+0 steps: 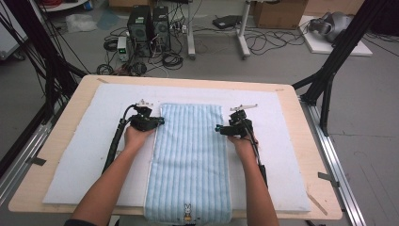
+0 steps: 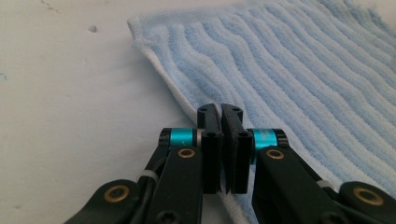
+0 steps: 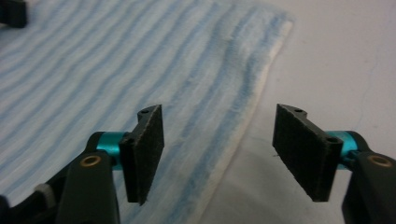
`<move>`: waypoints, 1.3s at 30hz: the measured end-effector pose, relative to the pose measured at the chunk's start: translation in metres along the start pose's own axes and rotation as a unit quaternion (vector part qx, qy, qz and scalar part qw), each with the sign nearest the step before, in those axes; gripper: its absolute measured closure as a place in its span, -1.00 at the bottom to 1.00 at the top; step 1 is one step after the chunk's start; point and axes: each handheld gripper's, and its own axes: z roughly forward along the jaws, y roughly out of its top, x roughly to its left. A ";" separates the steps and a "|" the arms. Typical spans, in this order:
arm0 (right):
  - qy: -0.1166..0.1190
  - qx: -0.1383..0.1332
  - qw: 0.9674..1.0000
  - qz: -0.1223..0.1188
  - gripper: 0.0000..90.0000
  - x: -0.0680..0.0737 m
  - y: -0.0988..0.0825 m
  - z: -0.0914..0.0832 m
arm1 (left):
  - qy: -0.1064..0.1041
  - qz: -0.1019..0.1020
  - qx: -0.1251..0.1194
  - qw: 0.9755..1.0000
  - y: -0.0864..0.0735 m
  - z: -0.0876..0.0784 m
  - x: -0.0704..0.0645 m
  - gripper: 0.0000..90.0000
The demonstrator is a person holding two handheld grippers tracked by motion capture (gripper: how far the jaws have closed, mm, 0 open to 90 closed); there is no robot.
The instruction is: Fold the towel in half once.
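Where it overhangs the table: towel (image 1: 190,155), rabbit emblem (image 1: 187,212), wordless.

Each gripper, left gripper (image 2: 223,119) and right gripper (image 3: 217,149), has black linkage arms with brass-coloured pivot screws. Turquoise collars sit just behind the flat black pads (image 3: 145,151). A black cable trails rearward. Forearms are bare.

The towel (image 1: 190,160) is light blue with paler ribs and a white hem, lying flat and lengthwise down the middle of the bench, near end hanging over the front edge, a small rabbit motif showing there.
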 end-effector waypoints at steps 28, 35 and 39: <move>-0.046 -0.021 0.998 -0.037 0.92 0.011 0.025 0.009 | -0.016 -0.042 -0.052 0.998 0.018 -0.006 0.012 0.93; -0.015 -0.035 0.999 -0.039 0.92 0.015 0.016 -0.010 | -0.044 -0.015 -0.065 0.997 0.020 -0.027 0.004 0.93; 0.001 -0.050 0.998 -0.037 0.92 0.019 0.010 -0.025 | -0.055 -0.005 -0.091 0.994 0.022 -0.044 -0.005 0.93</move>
